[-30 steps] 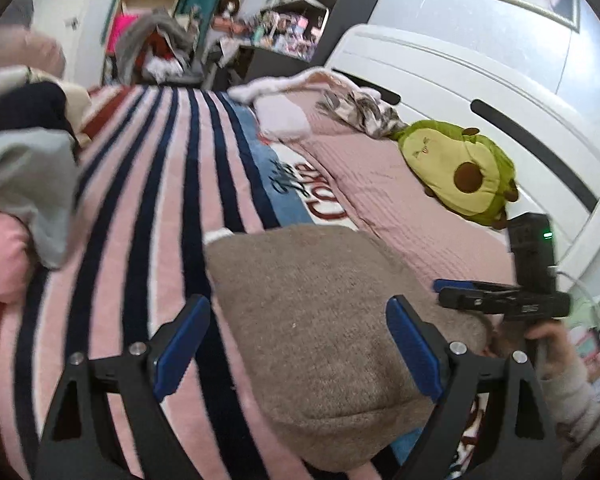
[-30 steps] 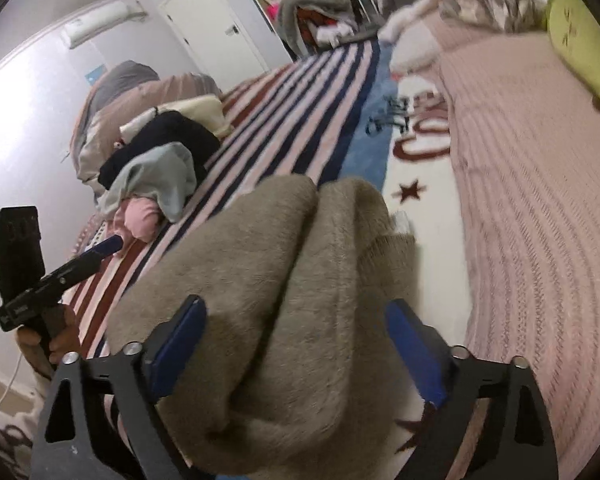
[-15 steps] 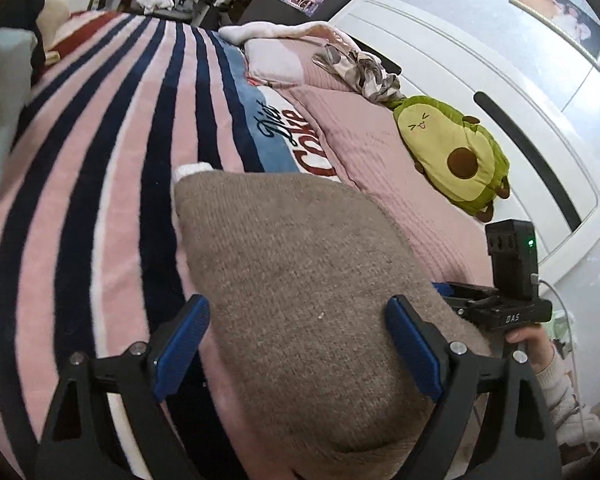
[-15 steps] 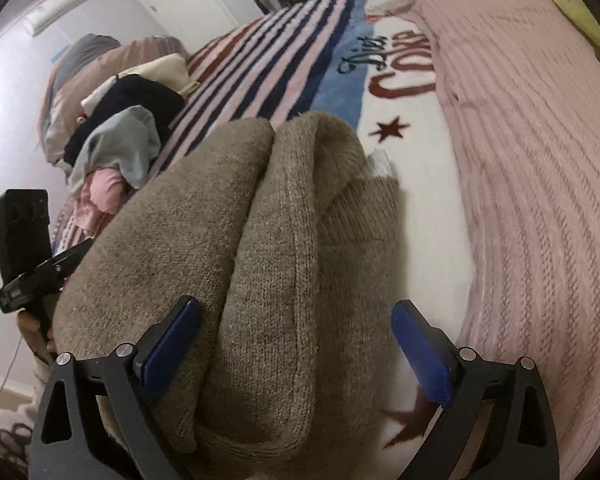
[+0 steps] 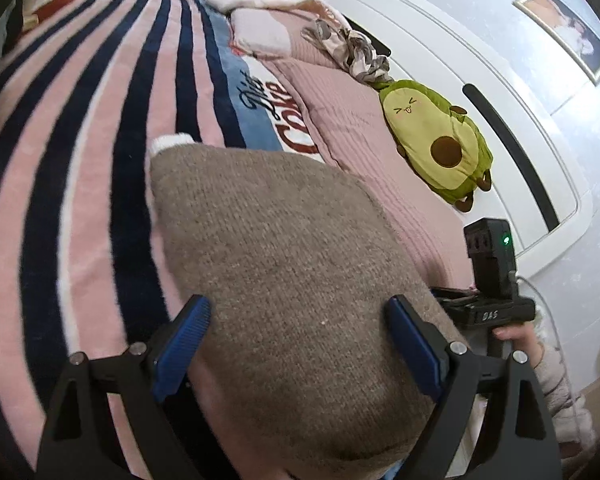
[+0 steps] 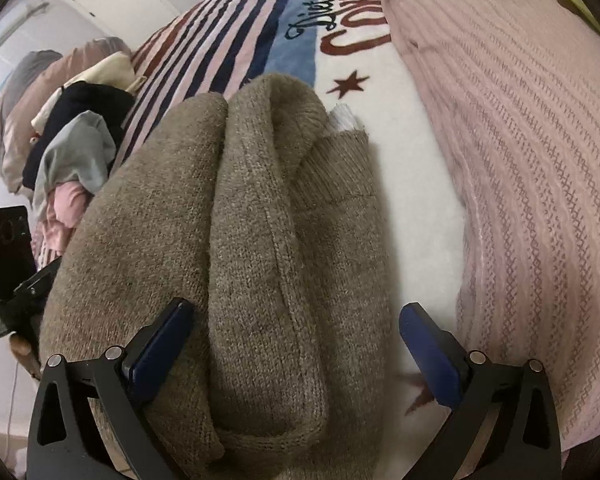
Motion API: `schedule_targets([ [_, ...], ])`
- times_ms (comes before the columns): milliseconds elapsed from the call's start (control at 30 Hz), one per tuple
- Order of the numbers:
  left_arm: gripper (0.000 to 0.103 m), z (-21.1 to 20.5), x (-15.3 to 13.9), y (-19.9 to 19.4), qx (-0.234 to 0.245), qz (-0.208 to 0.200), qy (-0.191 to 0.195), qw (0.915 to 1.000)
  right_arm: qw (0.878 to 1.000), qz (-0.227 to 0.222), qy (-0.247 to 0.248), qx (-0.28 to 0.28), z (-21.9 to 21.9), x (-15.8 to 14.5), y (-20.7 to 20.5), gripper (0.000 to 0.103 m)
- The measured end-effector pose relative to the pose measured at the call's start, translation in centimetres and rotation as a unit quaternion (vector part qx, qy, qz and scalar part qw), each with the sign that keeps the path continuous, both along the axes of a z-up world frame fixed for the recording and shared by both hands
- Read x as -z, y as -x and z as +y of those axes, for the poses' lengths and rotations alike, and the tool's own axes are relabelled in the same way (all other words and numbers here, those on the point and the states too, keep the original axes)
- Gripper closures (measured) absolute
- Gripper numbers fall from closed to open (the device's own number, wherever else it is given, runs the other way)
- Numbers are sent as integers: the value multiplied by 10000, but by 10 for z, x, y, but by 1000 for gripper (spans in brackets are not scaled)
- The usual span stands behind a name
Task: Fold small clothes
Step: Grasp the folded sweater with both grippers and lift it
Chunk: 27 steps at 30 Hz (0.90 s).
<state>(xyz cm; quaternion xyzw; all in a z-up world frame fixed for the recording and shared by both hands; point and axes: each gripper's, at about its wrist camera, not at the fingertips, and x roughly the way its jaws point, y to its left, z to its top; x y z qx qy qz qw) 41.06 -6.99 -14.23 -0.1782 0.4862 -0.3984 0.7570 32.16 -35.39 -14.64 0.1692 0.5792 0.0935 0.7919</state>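
Note:
A folded brown knit sweater (image 5: 280, 240) lies on the striped blanket (image 5: 80, 140) of a bed. My left gripper (image 5: 296, 340) hovers open over its near end, with the knit spreading under both blue pads. In the right wrist view the sweater (image 6: 260, 220) shows a rolled fold down its middle and a ribbed cuff at the far end. My right gripper (image 6: 296, 344) straddles that fold. Its jaws are opening: the left pad lies against the knit and the right pad stands off it over the white blanket. A hand (image 5: 512, 334) holds the right gripper's body at the sweater's right edge.
A green avocado plush (image 5: 436, 148) lies by the white headboard (image 5: 480, 80). A pink knitted cover (image 6: 520, 160) runs along the right of the sweater. A heap of unfolded clothes (image 6: 72, 148) sits at the bed's left side, near pillows.
Both grippers have sunk and tilted down toward the sweater, which now fills more of each view. The right gripper's jaws have widened.

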Motion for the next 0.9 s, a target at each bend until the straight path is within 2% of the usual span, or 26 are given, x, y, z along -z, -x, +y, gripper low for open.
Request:
schedule_targets([
  [233, 16, -7, 7, -5, 9, 268, 201, 9994, 9999, 22, -122, -45, 0, 8, -2, 1],
  [300, 25, -7, 8, -6, -6, 342, 280, 9990, 9999, 10, -153, -61, -2, 8, -2, 1],
  [400, 33, -9, 1, 0, 9, 189, 236, 9995, 9997, 8, -220, -117, -2, 9, -1, 1],
  [467, 35, -9, -2, 4, 42, 168, 267, 9995, 9994, 22, -279, -221, -1, 10, -1, 1],
  [533, 35, -8, -4, 6, 70, 210, 362, 9991, 9989, 40, -351, -308, 1, 11, -2, 1],
  [733, 36, 1, -14, 22, 85, 88, 359, 9993, 9935, 273, -1026, -405, 9, 24, -2, 1],
  [900, 36, 19, -23, 35, -3, -2, 321, 9995, 9904, 207, -1276, -492, 22, 24, 2, 1],
])
